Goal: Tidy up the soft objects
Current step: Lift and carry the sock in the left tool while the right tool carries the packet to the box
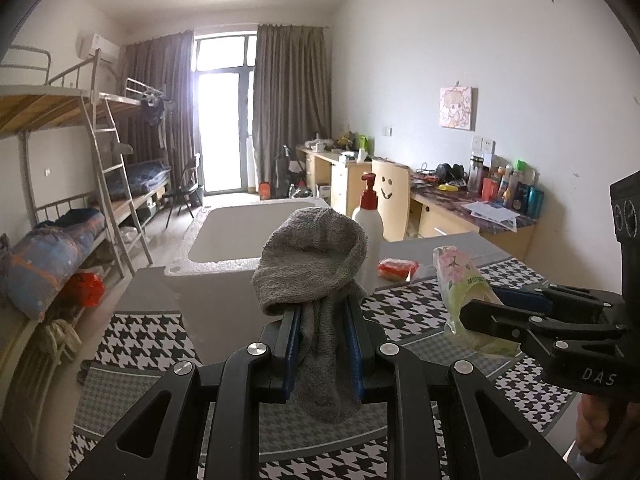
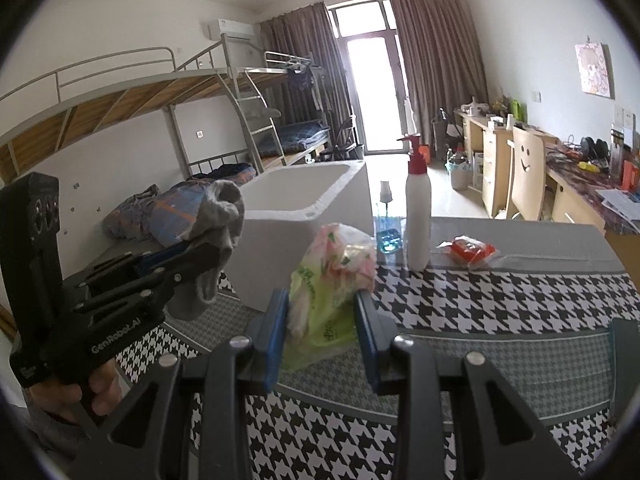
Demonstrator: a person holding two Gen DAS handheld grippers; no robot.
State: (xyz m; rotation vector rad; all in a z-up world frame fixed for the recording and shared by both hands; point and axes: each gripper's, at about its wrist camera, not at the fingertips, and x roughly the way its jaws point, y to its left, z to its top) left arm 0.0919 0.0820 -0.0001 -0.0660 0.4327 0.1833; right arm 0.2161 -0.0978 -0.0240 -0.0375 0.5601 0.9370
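My left gripper [image 1: 324, 312] is shut on a grey sock [image 1: 316, 264] and holds it above the houndstooth mat, in front of the white foam box [image 1: 224, 256]. The sock also shows in the right wrist view [image 2: 216, 232], hanging from the left gripper [image 2: 200, 252]. My right gripper [image 2: 322, 308] is shut on a green and pink plastic tissue pack [image 2: 332, 280], lifted off the table. That pack [image 1: 464, 288] and the right gripper [image 1: 476, 312] show at the right of the left wrist view.
A white pump bottle with a red top [image 2: 418, 216] stands behind the mat [image 2: 500, 300]. A red packet [image 2: 470, 250] lies right of it. A small blue object [image 2: 388, 238] and a glass sit by the box [image 2: 304, 216]. Bunk beds left, desks right.
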